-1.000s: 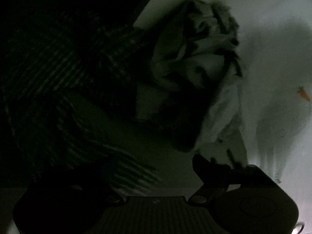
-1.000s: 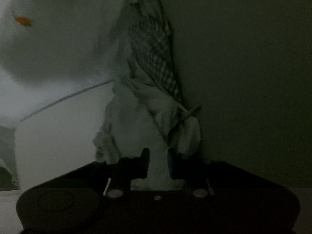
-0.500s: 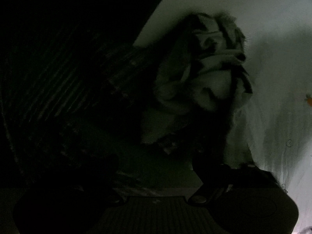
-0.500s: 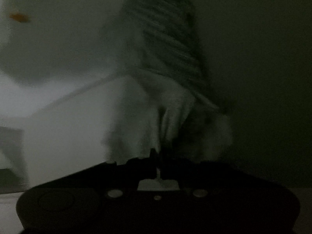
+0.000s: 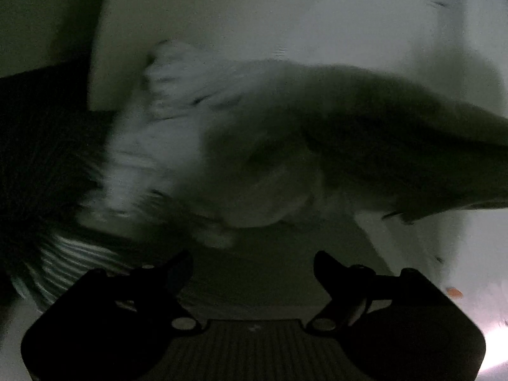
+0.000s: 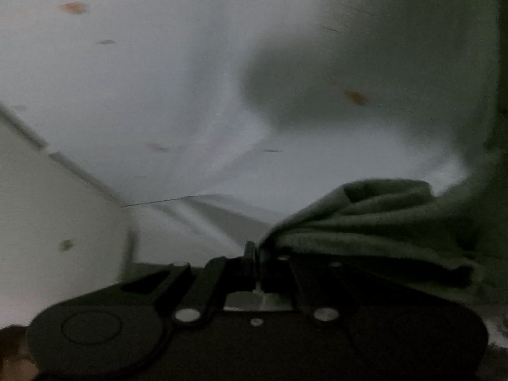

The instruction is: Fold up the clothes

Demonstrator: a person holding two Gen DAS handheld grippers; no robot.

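Observation:
The light is dim. In the right wrist view my right gripper [image 6: 255, 262] is shut on a bunched edge of a pale grey-green garment [image 6: 374, 219], which trails off to the right. In the left wrist view the same garment [image 5: 317, 146] stretches blurred across the middle, above and beyond my left gripper [image 5: 252, 270]. That gripper stands open with nothing between its fingers. A striped piece of clothing [image 5: 73, 263] lies by its left finger.
A white sheet with small orange carrot prints [image 6: 158, 79] covers the surface under both grippers. A dark mass [image 5: 41, 146] fills the left side of the left wrist view. A pale wall or panel [image 6: 47, 222] stands at the left of the right wrist view.
My right gripper went from open to shut on the pale garment and has pulled it away from the pile. The garment now sweeps across the left wrist view. My left gripper stays open.

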